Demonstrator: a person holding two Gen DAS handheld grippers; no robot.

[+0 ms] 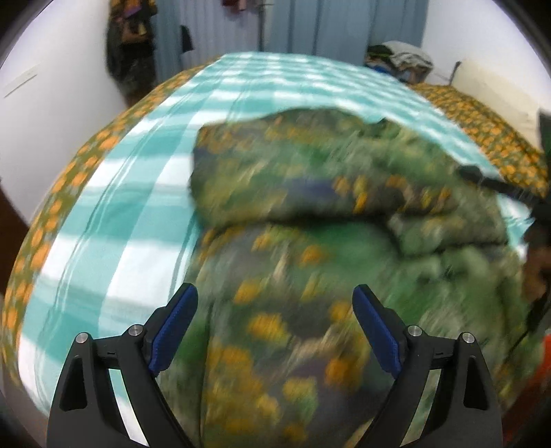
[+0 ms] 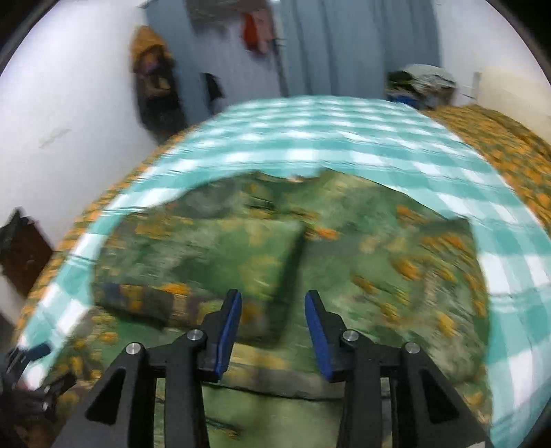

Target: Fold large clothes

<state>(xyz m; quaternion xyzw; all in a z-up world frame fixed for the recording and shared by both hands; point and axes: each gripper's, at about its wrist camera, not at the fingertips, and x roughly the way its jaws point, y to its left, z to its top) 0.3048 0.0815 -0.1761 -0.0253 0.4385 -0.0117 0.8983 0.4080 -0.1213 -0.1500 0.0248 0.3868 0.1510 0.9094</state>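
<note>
A large green garment with orange flowers (image 1: 310, 213) lies partly folded on a teal-and-white checked sheet (image 1: 144, 179); it also shows in the right wrist view (image 2: 241, 251), where a folded flap lies over its left part. Both views are motion-blurred. My left gripper (image 1: 275, 306) is open and empty above the garment's near part. My right gripper (image 2: 273, 310) is open and empty above the garment's near edge. The other gripper shows at the right edge of the left wrist view (image 1: 496, 182).
The checked sheet (image 2: 310, 138) covers a bed with an orange-patterned spread (image 1: 489, 127) showing at its edges. A pile of clothes (image 1: 403, 58) sits at the far right corner. White walls and a blue curtain (image 1: 310, 24) stand behind; dark clothes (image 1: 131, 48) hang at the far left.
</note>
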